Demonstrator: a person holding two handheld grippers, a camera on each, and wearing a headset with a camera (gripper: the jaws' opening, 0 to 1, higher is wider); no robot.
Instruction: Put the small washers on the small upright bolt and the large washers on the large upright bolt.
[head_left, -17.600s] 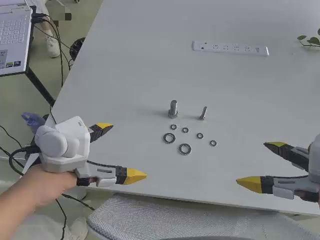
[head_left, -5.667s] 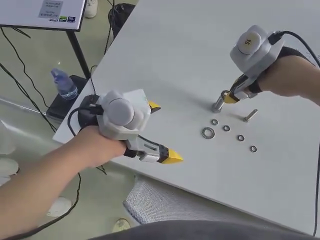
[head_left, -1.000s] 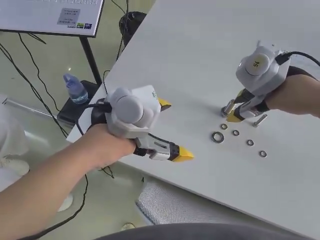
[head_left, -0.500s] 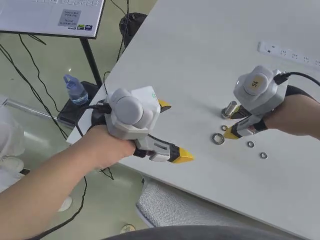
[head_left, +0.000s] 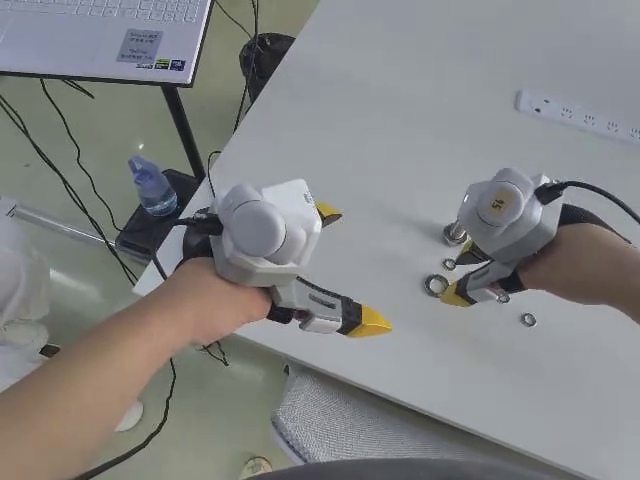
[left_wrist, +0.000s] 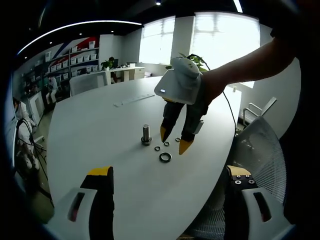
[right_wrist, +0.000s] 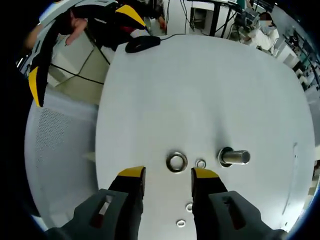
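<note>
White tabletop (head_left: 400, 100), toward its near edge: I am hovering my right hand-held gripper (right_wrist: 168, 173), jaws apart, just short of the large washer (right_wrist: 176, 161) beside the large upright bolt (right_wrist: 232, 156). I judge that straddling its rim squarely is needed before closing. My left hand-held gripper (head_left: 350, 267) is idling, jaws apart.

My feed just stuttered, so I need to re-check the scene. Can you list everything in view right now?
Table: one, white, under the work.
Large bolt: one, silver, upright beside the right gripper.
Large washer: one, silver, flat by the right gripper's tips.
Small washers: three showing, silver, flat around the right gripper.
Power strip: one, white, far side of table.
Laptop: one, white, left of the table.
Bottle: one, bluish, on the floor.
Chair: one, grey mesh, at the near edge.
Left gripper: white, yellow tips, open, at the near table edge.
Right gripper: same colours, open, over the washers.
</note>
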